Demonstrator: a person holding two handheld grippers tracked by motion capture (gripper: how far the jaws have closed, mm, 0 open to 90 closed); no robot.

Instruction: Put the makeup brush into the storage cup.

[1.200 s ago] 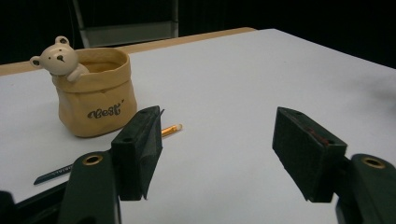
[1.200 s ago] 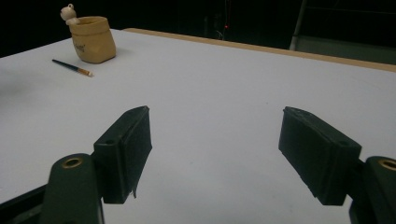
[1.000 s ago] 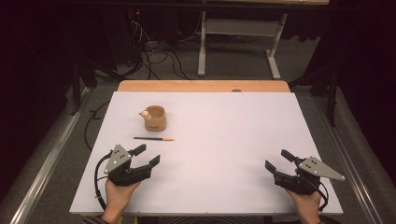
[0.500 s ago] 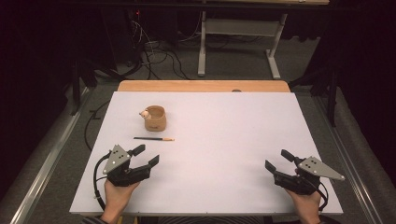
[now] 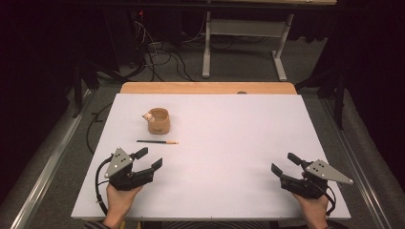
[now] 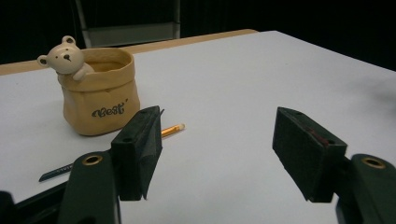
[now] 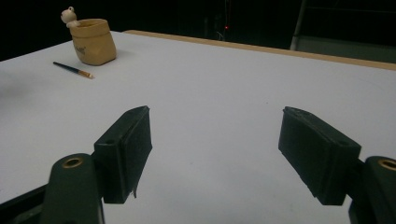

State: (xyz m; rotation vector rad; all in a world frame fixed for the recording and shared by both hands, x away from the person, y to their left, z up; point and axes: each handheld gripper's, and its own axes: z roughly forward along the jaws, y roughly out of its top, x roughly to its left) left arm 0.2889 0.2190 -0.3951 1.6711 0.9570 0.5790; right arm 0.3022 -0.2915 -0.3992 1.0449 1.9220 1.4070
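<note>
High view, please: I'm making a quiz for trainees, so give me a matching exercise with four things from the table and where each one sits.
Things:
1. pot
2. pencil
3. left gripper
4. right gripper

Places:
A. near edge of the table, right side, jaws apart and holding nothing
B. lying flat just in front of the bear-faced container
C. far left part of the white tabletop, standing upright
D. near edge, left side, jaws apart, closest to the pencil

Pairs: 1-C, 2-B, 3-D, 4-A

Pencil (image 5: pixel 157 141) just before pot (image 5: pixel 158 120)
</note>
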